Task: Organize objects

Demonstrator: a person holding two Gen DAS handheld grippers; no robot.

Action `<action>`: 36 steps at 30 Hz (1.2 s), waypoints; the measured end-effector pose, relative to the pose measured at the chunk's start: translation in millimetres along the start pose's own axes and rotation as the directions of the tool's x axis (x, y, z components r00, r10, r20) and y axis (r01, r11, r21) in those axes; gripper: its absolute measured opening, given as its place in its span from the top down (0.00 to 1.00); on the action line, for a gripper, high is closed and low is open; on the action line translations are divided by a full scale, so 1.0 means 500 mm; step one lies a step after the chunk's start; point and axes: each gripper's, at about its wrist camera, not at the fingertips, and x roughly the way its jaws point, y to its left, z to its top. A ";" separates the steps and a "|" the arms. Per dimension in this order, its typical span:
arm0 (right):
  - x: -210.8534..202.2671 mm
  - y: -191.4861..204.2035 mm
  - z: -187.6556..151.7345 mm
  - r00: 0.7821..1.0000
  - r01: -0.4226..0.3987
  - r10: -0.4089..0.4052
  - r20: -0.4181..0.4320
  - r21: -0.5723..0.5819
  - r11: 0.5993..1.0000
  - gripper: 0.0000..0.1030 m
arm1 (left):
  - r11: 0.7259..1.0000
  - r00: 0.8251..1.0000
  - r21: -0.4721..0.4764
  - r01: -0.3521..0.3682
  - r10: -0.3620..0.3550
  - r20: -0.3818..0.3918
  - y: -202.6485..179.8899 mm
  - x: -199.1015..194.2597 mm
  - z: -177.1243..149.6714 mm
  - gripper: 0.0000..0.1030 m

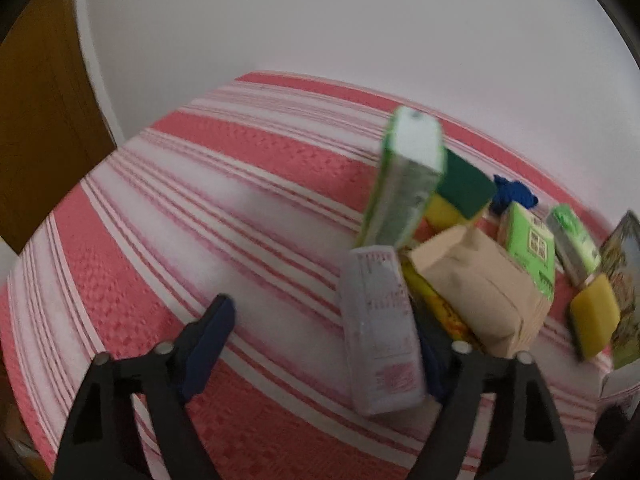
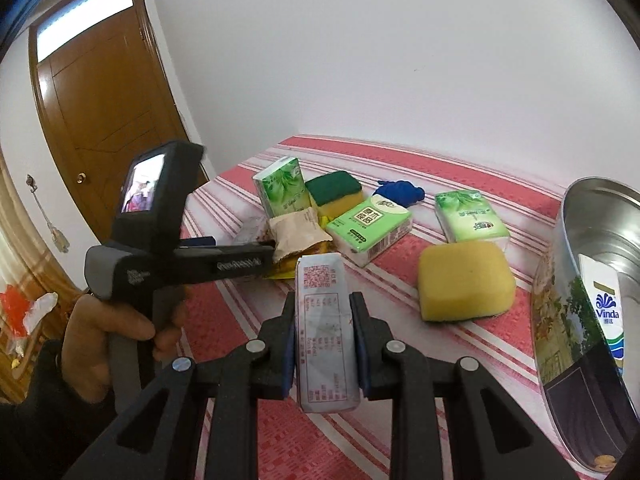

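Observation:
On a red-and-white striped cloth (image 2: 240, 296) lies a heap of objects. My right gripper (image 2: 323, 320) is shut on a white tissue pack with red print (image 2: 326, 332) and holds it above the cloth. In the left wrist view my left gripper (image 1: 332, 336) is open; a similar white pack (image 1: 380, 328) lies against its right finger (image 1: 436, 360). From the right wrist view the left gripper (image 2: 224, 256) reaches into the heap by a brown paper pack (image 2: 296, 232). Green tissue packs (image 2: 370, 228) (image 2: 470, 214) (image 2: 282, 188), a yellow sponge (image 2: 464, 282) and a green-topped sponge (image 2: 338, 194) lie around.
A metal tin (image 2: 584, 280) with a printed side stands at the right, a Vinda tissue pack (image 2: 606, 312) inside it. A blue cloth (image 2: 400, 192) lies at the back. A yellow packet (image 1: 440, 304) sits under the brown pack. A wooden door (image 2: 104, 120) is at the left.

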 end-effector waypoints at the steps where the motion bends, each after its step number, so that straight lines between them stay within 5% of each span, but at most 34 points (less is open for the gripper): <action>1: 0.005 -0.001 0.001 1.000 0.001 -0.001 0.001 0.003 1.000 0.75 | 1.000 1.000 0.003 -0.003 0.003 0.005 0.003 -0.003 0.000 0.39; 2: 0.009 0.000 0.001 1.000 0.005 -0.005 0.003 0.006 1.000 0.75 | 1.000 1.000 0.014 -0.004 0.004 0.011 0.003 -0.006 -0.001 0.47; 4: 0.014 0.002 0.002 1.000 0.013 -0.013 0.006 0.009 1.000 0.75 | 0.999 1.000 0.033 0.021 -0.021 0.021 0.002 -0.012 -0.005 0.78; 8: 0.003 0.005 0.004 0.999 0.014 -0.014 0.036 -0.003 1.000 0.75 | 0.997 0.997 -0.008 0.073 -0.072 0.035 0.018 -0.025 -0.016 0.79; 13: -0.033 0.000 0.014 0.994 0.012 -0.013 0.112 0.011 1.000 0.75 | 0.994 0.982 -0.063 0.086 -0.074 0.173 0.041 -0.081 -0.032 0.79; 18: -0.087 -0.014 0.026 0.973 0.013 -0.021 0.229 0.038 0.999 0.75 | 0.972 0.916 -0.040 0.231 -0.204 0.345 0.047 -0.151 -0.031 0.79; 22: -0.131 -0.025 0.033 0.949 0.055 -0.068 0.307 0.051 0.997 0.75 | 0.966 0.868 0.031 0.257 -0.244 0.432 0.011 -0.211 -0.033 0.79; 36: -0.301 -0.177 0.005 0.833 0.295 -0.356 0.424 0.204 0.934 0.75 | 0.904 0.804 0.280 0.322 -0.418 0.423 -0.215 -0.274 -0.032 0.79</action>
